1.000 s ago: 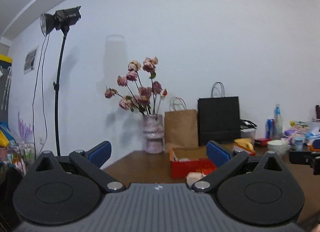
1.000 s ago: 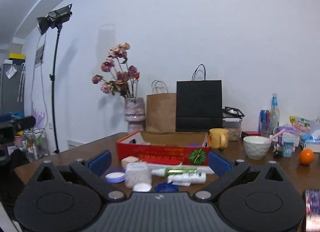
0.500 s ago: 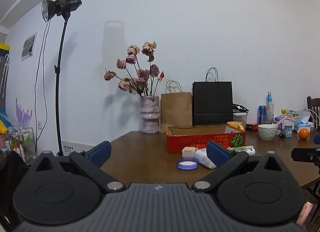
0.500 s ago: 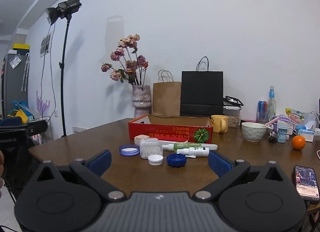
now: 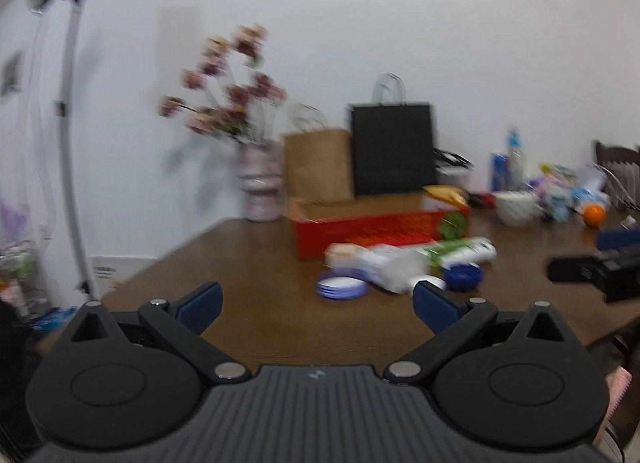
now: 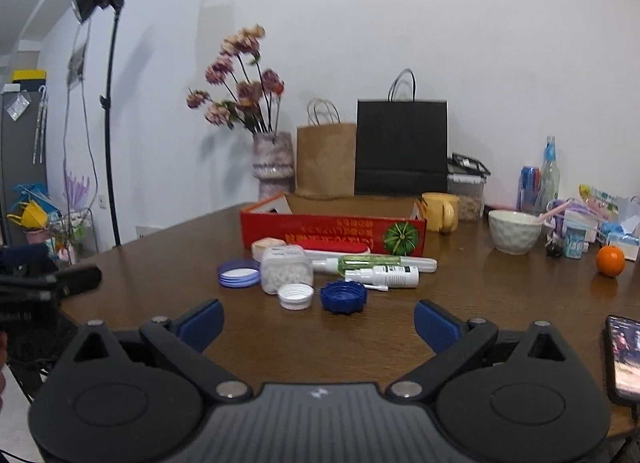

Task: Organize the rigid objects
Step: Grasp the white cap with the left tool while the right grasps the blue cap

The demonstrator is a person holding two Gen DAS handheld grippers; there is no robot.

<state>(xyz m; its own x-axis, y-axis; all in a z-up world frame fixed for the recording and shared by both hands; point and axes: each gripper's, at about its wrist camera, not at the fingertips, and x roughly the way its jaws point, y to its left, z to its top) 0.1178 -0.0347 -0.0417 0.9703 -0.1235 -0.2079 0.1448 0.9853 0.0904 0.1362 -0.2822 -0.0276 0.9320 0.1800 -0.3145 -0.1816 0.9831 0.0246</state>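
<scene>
Jaws wide, blue cap (image 6: 343, 296) ahead.

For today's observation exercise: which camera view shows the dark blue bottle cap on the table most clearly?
The right wrist view: the dark blue cap lies sharp and unobstructed beside the white cap. In the left wrist view the same cap is motion-blurred and partly hidden behind other items.
</scene>
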